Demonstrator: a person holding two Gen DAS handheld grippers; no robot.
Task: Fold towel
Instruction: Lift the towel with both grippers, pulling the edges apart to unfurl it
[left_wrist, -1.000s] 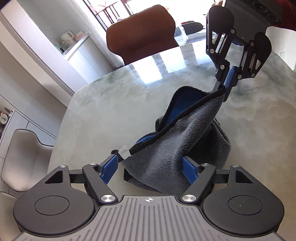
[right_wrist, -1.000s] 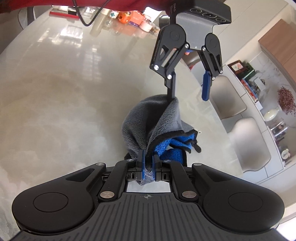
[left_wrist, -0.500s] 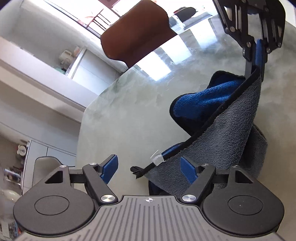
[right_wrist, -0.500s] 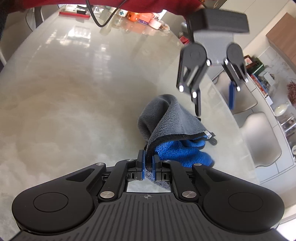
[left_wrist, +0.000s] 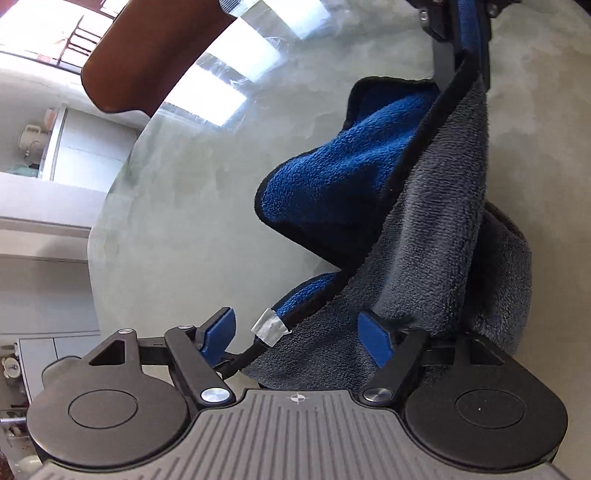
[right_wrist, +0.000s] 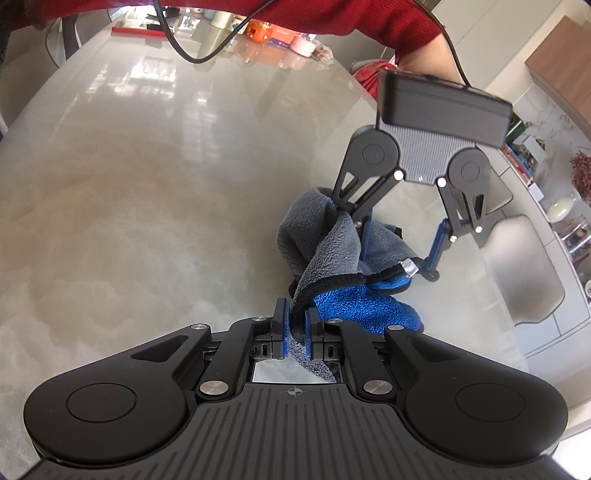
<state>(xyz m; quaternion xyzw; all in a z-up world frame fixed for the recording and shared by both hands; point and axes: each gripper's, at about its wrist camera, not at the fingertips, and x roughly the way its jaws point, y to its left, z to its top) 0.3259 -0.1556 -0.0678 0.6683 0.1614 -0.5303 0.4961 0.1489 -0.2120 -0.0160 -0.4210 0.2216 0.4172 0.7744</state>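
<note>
All around, a big shiny table (right_wrist: 129, 184), pale and cloudy like stone. At its far edge, a jumble of small bright things (right_wrist: 280, 37), too small to tell apart. Above them, a red sleeve (right_wrist: 332, 18) and a black cable (right_wrist: 184, 51) looping down. Beside the table on one side, two grey chairs (right_wrist: 524, 266). On another side, a brown chair (left_wrist: 147, 55) near a bright window. White cupboards (left_wrist: 74, 147) further off.

On the table, the towel (right_wrist: 325, 243). Grey and fluffy on one side, bright blue on the other, with a black hem all round. Not flat: bunched in a soft heap, partly lifted, bottom resting on the table. One fold flopped open, showing blue.

Right gripper (right_wrist: 295, 328): pads squeezed together on a grey corner of the towel, holding it up. Black hem stretched from there down to the next corner.

Left gripper (right_wrist: 400, 247): tipped down over the towel, pads wide apart and opening. Between them, that next corner, with a little silver tag (left_wrist: 270, 329) on the hem and a short black loop poking out past it. No pad pressing on it. One pad just beside the loop, the other against grey fluff. From the right wrist view, part of the heap hidden behind this gripper's black arms.
</note>
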